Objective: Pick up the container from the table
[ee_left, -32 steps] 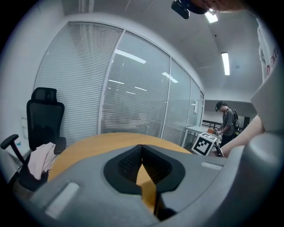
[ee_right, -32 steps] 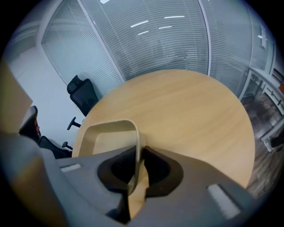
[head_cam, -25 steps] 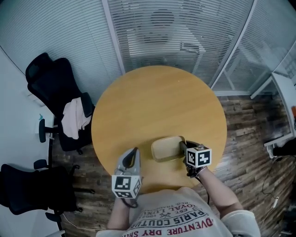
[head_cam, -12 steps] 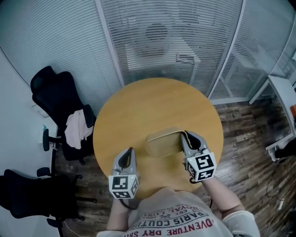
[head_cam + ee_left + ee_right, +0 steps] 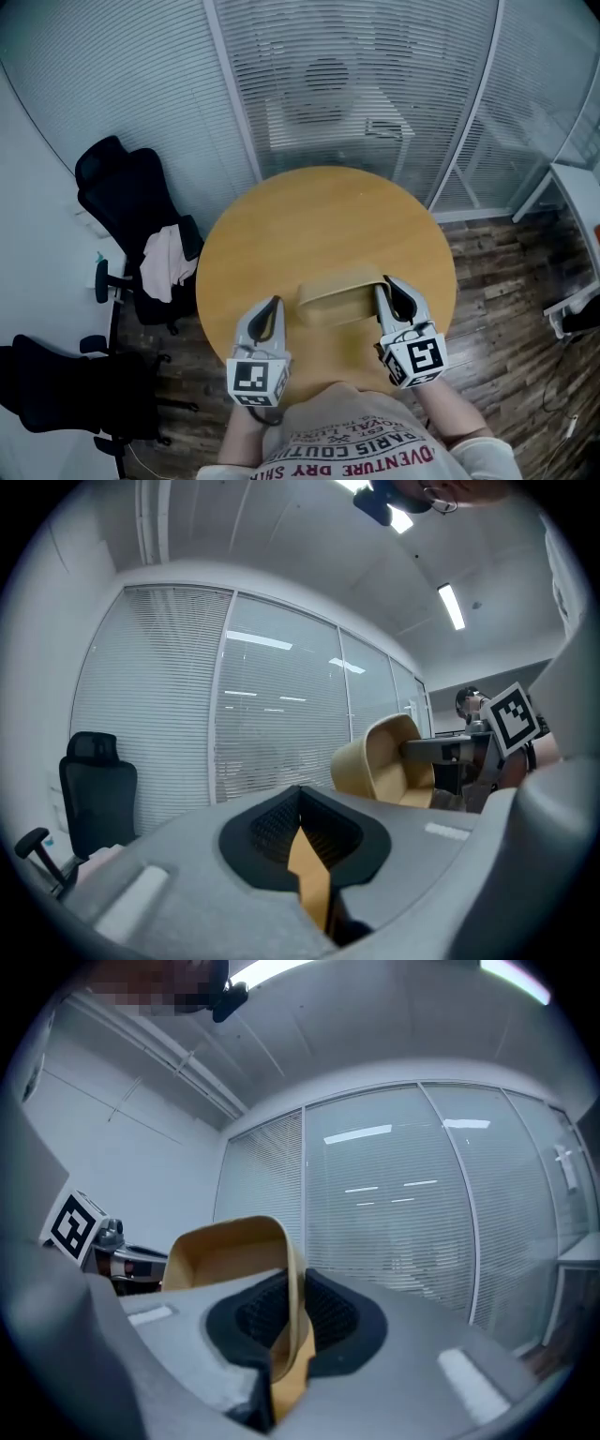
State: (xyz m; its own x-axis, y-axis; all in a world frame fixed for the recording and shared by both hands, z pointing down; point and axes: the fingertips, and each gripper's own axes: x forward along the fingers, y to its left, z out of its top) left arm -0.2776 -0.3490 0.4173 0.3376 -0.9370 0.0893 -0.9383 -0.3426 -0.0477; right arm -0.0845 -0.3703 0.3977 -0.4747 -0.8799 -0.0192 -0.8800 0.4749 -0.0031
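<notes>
A tan, open-topped container [image 5: 337, 292] hangs above the round wooden table [image 5: 309, 216], tipped on its side. Its hollow faces my left gripper, as the left gripper view shows [image 5: 389, 761]. My right gripper [image 5: 389, 286] is shut on the container's right wall; in the right gripper view the thin tan wall [image 5: 234, 1251] runs between the black pads [image 5: 337, 1316]. My left gripper [image 5: 272, 305] is off to the container's left, apart from it, with its fingers together and nothing held. Only a tan sliver shows in its narrow gap [image 5: 300, 808].
Black office chairs [image 5: 122, 187] [image 5: 56, 384] stand left of the table, one draped with a white garment [image 5: 167, 262]. Glass walls with blinds [image 5: 375, 75] close off the back. A white desk edge [image 5: 581, 187] shows at the right over the dark wooden floor.
The container has left the tabletop and rolled from opening-up onto its side in the right gripper. Both grippers have risen, the right one more.
</notes>
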